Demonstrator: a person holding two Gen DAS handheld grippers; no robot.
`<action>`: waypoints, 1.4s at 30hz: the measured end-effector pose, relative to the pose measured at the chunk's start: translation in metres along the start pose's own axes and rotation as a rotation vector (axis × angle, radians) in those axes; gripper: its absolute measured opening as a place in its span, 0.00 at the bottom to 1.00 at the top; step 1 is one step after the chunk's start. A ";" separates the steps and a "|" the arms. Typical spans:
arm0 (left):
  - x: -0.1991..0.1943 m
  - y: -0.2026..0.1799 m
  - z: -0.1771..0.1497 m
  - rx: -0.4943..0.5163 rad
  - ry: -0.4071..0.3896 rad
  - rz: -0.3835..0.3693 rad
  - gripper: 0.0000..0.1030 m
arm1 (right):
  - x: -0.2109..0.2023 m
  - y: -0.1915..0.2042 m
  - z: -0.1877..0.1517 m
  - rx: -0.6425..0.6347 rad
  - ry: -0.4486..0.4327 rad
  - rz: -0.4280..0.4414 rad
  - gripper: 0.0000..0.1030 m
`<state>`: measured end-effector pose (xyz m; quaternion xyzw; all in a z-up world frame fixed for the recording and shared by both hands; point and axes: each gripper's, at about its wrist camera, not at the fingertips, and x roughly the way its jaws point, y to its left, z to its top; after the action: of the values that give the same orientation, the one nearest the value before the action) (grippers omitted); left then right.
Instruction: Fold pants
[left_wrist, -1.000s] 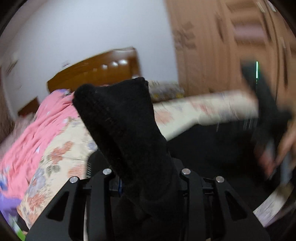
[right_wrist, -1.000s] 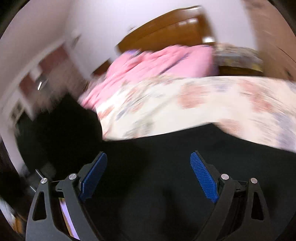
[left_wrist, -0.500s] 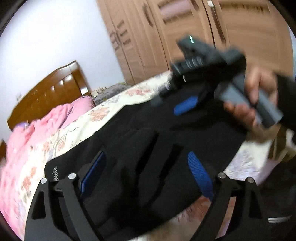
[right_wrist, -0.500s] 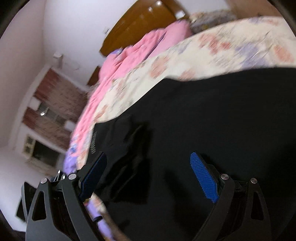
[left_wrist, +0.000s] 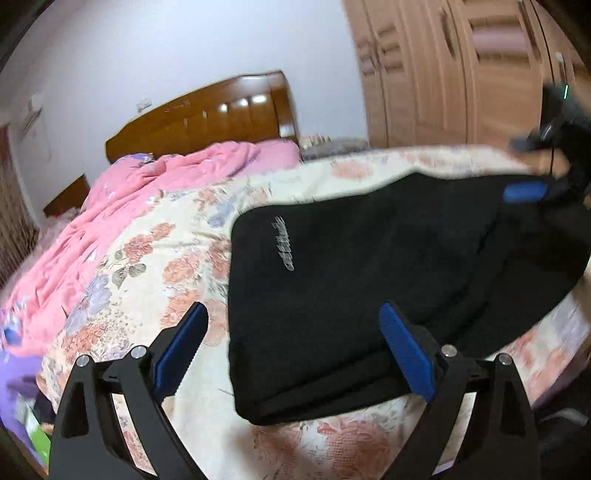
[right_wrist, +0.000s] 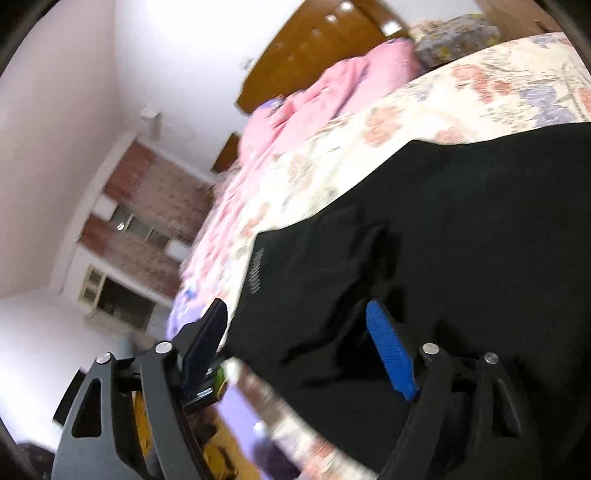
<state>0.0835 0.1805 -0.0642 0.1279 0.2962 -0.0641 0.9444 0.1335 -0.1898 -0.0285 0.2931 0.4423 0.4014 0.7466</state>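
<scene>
Since a second ago, the black pants (left_wrist: 369, 280) have been let go by the left gripper (left_wrist: 291, 354) and laid folded on the floral bedspread (left_wrist: 155, 258). Its jaws are opening wide, empty. The right gripper's (right_wrist: 295, 350) jaws are closing over the fabric, nothing yet pinched. Soft, limp, light cloth is judged; an edge should be pinched. Silver lettering (left_wrist: 282, 243) cannot be read.
</scene>
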 end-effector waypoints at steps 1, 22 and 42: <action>0.005 0.000 -0.006 0.014 0.021 -0.010 0.91 | 0.006 0.005 -0.006 -0.006 0.032 0.010 0.69; -0.001 0.004 -0.025 0.142 0.064 -0.026 0.91 | 0.046 0.018 0.000 -0.036 -0.022 -0.093 0.08; -0.013 0.045 -0.025 0.054 0.097 -0.086 0.60 | 0.020 -0.008 -0.009 -0.026 -0.011 -0.178 0.87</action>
<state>0.0685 0.2308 -0.0672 0.1433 0.3449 -0.1064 0.9215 0.1335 -0.1755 -0.0475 0.2453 0.4574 0.3376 0.7853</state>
